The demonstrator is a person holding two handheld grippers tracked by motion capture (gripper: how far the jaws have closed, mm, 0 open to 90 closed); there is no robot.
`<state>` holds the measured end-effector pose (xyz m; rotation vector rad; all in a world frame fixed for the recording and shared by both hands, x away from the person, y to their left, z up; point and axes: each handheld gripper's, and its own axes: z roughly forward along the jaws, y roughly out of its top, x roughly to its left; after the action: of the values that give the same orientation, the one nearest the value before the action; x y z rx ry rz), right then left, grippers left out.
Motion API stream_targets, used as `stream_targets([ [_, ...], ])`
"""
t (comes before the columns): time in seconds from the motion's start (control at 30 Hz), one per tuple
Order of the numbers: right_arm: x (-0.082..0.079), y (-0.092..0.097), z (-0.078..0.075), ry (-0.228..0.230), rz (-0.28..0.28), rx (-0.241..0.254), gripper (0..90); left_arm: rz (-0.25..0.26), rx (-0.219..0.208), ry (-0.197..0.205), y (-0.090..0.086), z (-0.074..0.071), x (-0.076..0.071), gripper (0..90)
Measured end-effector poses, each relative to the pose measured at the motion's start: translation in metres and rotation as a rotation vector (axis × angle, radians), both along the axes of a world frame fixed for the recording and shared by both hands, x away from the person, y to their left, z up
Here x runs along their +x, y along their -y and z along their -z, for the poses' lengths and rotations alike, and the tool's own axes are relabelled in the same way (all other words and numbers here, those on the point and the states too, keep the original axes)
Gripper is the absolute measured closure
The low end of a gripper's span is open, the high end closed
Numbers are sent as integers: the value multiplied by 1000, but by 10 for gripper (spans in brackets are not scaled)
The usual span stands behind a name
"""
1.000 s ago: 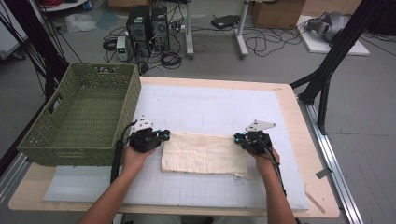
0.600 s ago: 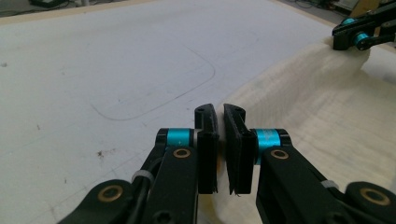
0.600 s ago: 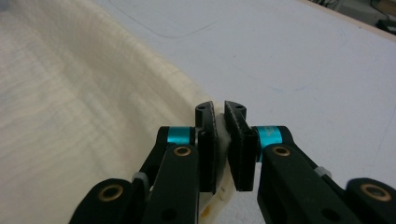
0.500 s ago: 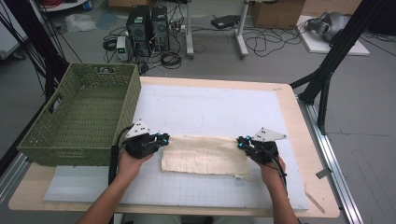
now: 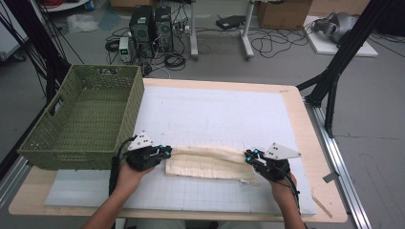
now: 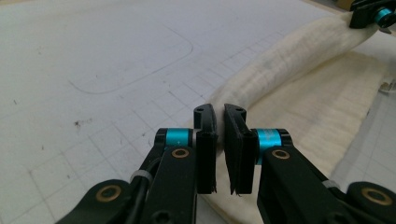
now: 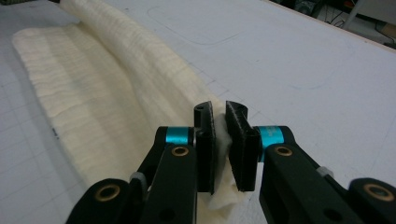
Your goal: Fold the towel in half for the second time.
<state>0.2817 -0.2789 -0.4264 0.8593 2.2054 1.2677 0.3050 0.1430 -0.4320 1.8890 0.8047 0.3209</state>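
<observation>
Cloth (image 5: 207, 162) lay on table (image 5: 305, 119), far edge rolled over. Left tongs (image 5: 165, 152) and right tongs (image 5: 250, 156) clamped on its corners. Best drawn toward near edge evenly, both corners level.

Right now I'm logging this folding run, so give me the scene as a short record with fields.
work in hand: folding a cream cloth on the white mat
left hand-held gripper: shut on the cloth's left end
right hand-held gripper: shut on the cloth's right end
cloth state: far edge lifted into a roll, near part flat
basket: green, woven, at the table's left, apart from the cloth
</observation>
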Motion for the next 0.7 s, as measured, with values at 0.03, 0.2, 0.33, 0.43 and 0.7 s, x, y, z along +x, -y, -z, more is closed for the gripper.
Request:
stream_targets([
  [0.03, -2, 1, 0, 3, -3, 0, 824, 1, 3, -2, 0, 0, -1, 832],
  [0.2, -11, 2, 2, -10, -23, -13, 826, 12, 18, -11, -1, 4, -8, 835],
  [0.33, -18, 3, 4, -21, -35, -13, 827, 25, 28, -21, -2, 4, -12, 833],
  [0.43, -24, 4, 3, -25, -43, -5, 829, 31, -24, -48, -3, -1, -14, 726],
  [0.7, -32, 5, 6, -52, -80, -39, 834, -8, -132, -25, -1, -20, -11, 504],
])
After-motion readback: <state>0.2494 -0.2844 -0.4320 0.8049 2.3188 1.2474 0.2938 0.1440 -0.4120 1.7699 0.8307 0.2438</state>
